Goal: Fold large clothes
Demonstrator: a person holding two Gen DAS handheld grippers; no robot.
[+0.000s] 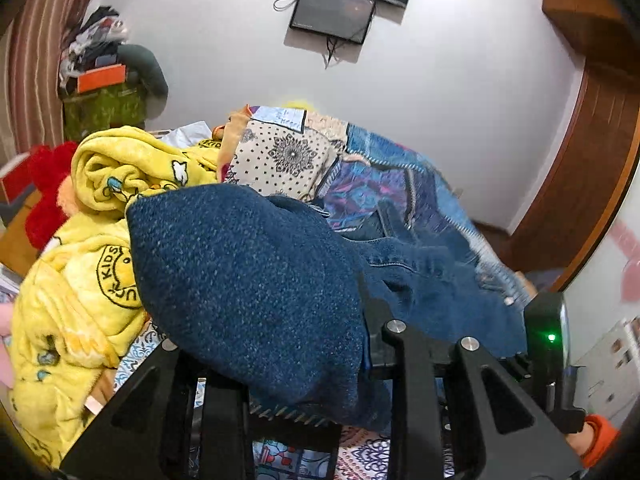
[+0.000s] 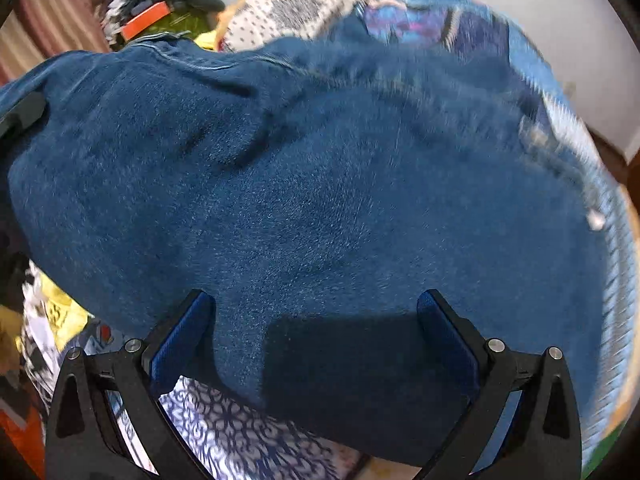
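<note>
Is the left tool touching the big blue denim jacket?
Touching. In the left wrist view the blue denim jacket bunches between the left tool's fingers and drapes over them, with no gap showing.

A white wall (image 1: 440,80) is filling the back of the room, with a dark screen (image 1: 332,12) hanging on it and cables dangling below. A striped curtain (image 1: 36,64) is hanging at the left, and beside it a heap of clutter (image 1: 100,52) is sitting on a green-covered stand (image 1: 104,110). Brown wooden trim (image 1: 584,168) is curving down the right side, and even light is falling across the wall.
</note>
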